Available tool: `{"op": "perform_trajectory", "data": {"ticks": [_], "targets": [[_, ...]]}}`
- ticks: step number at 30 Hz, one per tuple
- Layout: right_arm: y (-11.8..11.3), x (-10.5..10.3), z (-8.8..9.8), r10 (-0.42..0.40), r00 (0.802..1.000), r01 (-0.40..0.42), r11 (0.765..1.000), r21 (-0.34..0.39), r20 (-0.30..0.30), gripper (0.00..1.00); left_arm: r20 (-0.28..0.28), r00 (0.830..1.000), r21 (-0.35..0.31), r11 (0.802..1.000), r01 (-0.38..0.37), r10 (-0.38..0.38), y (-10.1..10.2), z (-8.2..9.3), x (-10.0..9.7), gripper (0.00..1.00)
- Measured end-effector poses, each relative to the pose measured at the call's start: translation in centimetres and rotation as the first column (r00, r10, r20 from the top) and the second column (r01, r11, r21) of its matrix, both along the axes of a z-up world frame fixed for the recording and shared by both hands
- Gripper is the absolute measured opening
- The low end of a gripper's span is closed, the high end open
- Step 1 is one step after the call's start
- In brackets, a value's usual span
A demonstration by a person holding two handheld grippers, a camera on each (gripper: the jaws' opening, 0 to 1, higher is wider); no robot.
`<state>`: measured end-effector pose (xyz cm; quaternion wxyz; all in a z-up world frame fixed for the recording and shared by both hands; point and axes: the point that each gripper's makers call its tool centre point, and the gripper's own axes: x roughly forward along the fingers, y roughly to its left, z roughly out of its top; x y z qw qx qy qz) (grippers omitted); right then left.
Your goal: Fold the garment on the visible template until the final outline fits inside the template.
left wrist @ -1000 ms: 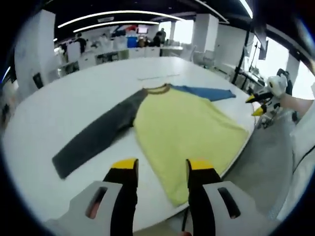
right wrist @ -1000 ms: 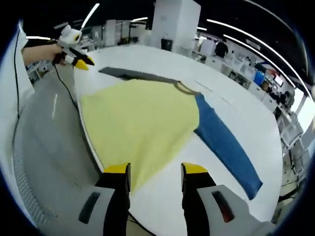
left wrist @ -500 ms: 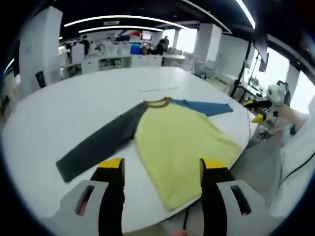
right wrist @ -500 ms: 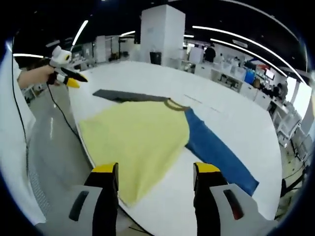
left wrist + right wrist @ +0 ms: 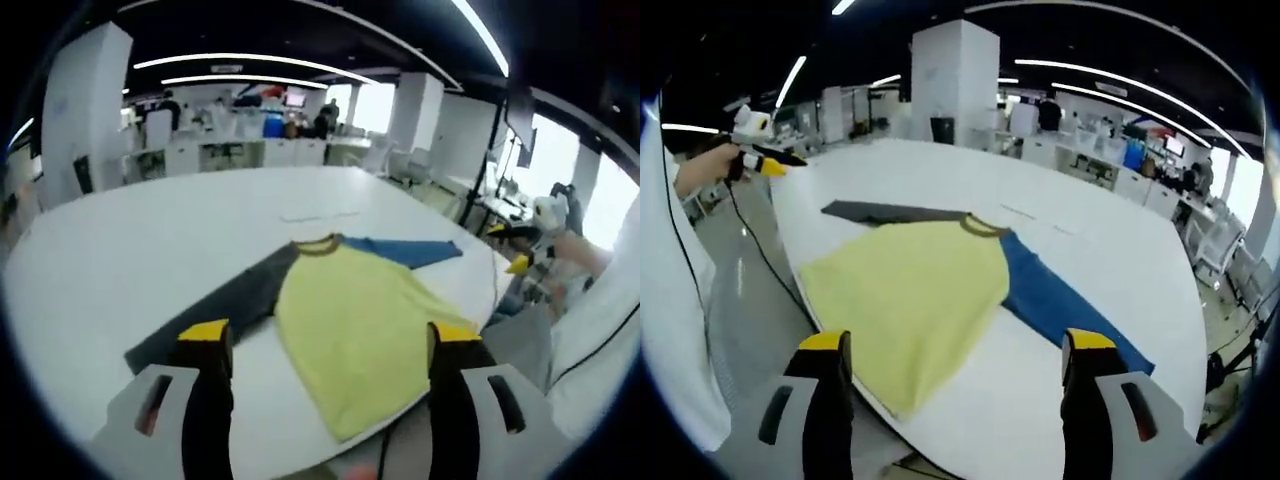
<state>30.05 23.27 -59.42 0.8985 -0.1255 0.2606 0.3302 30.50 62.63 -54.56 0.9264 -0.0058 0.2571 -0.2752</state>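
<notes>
While both grippers hung above the near table edge, the layout read as follows.
Left gripper (image 5: pixel 328 338): jaws spread wide, holding nothing, raised over the hem side of the shirt.
Right gripper (image 5: pixel 955 346): jaws likewise wide apart and empty, also clear of the cloth.
Shirt (image 5: pixel 355 318): lay flat on the white table (image 5: pixel 120 240), yellow body with its hem overhanging the near edge, collar pointing away.
Long axis: sleeve to sleeve, across both views.
Grey sleeve (image 5: pixel 222 313): nearer the left gripper.
Blue sleeve (image 5: pixel 1065 308): nearer the right gripper.
Template: faint lines beyond the collar, too dim to judge.
</notes>
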Motion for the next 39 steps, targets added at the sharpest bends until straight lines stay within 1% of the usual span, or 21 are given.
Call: {"op": "perform_trajectory", "data": {"ticks": [3, 8, 10, 14, 17, 22, 31, 35, 39], "targets": [[-0.5, -0.2, 0.4, -0.012, 1.000, 0.012, 1.000, 0.003, 0.007, 0.92, 0.003, 1.000, -0.001, 1.000, 0.008, -0.008, -0.1, 0.4, -0.1, 0.87], [-1.3, -0.5, 1.2, -0.039, 0.999, 0.039, 0.999, 0.028, 0.008, 0.98, 0.000, 1.000, 0.015, 1.000, 0.017, -0.017, 0.3, 0.9, -0.4, 0.91], [-1.6, -0.7, 1.5, -0.049, 0.999, 0.048, 0.998, 0.039, 0.006, 0.99, 0.001, 1.000, 0.011, 1.000, 0.015, -0.015, 0.5, 1.1, -0.4, 0.92], [-2.2, -0.9, 2.1, -0.065, 0.998, 0.065, 0.996, 0.057, 0.001, 0.99, 0.005, 1.000, 0.003, 1.000, 0.002, -0.002, 1.0, 1.5, -0.3, 0.93], [-2.8, -1.0, 2.6, -0.084, 0.996, 0.084, 0.993, 0.078, 0.002, 1.00, 0.000, 1.000, -0.022, 1.000, -0.005, 0.005, 1.6, 1.6, -0.2, 0.96], [-3.6, -1.0, 3.1, -0.109, 0.994, 0.108, 0.990, 0.086, 0.011, 1.00, 0.004, 1.000, -0.013, 1.000, -0.025, 0.025, 2.7, 1.6, 0.0, 0.99], [-4.3, -1.2, 2.8, -0.122, 0.993, 0.122, 0.989, 0.089, 0.000, 0.99, 0.000, 1.000, -0.006, 1.000, -0.031, 0.031, 3.0, 1.4, -0.1, 1.00], [-4.3, -1.1, 2.6, -0.124, 0.992, 0.125, 0.988, 0.088, -0.007, 0.99, -0.006, 1.000, -0.009, 1.000, -0.016, 0.016, 2.6, 1.3, -0.3, 1.00], [-4.0, -1.0, 2.4, -0.120, 0.993, 0.120, 0.989, 0.089, -0.012, 0.99, 0.004, 1.000, -0.016, 1.000, -0.027, 0.027, 2.6, 1.5, 0.0, 1.00]]}}
